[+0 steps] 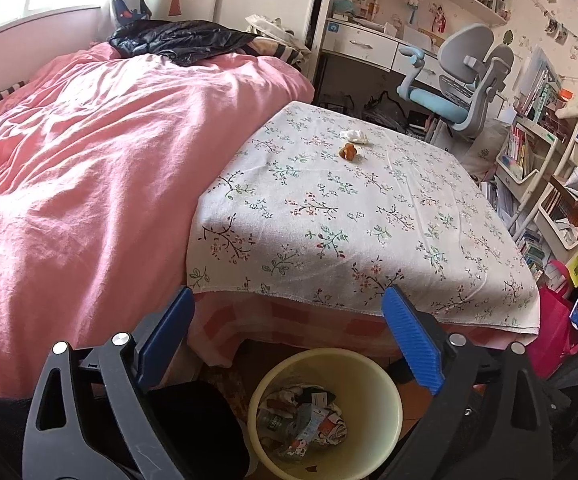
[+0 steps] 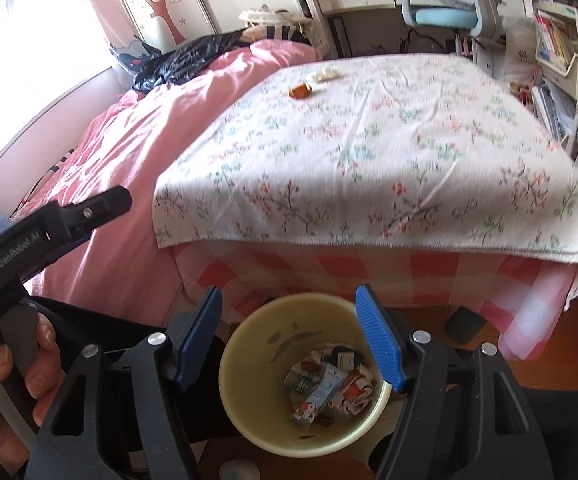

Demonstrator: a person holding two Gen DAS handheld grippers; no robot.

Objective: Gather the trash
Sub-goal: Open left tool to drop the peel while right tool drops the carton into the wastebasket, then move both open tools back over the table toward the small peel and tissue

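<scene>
Floral cloth (image 1: 329,208) bears crumpled scraps (image 1: 353,136); both tools (image 1: 289,320) (image 2: 289,320) gape empty over the round bin (image 2: 249,344).

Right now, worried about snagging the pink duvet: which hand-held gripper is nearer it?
Left. The left hand-held gripper is beside the pink duvet; the right hand-held gripper is above the bin, farther from it.

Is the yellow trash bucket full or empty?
Partly full. The bucket stands upright on the floor with wrappers and cartons piled only at its bottom; the inner wall above them is bare.
</scene>
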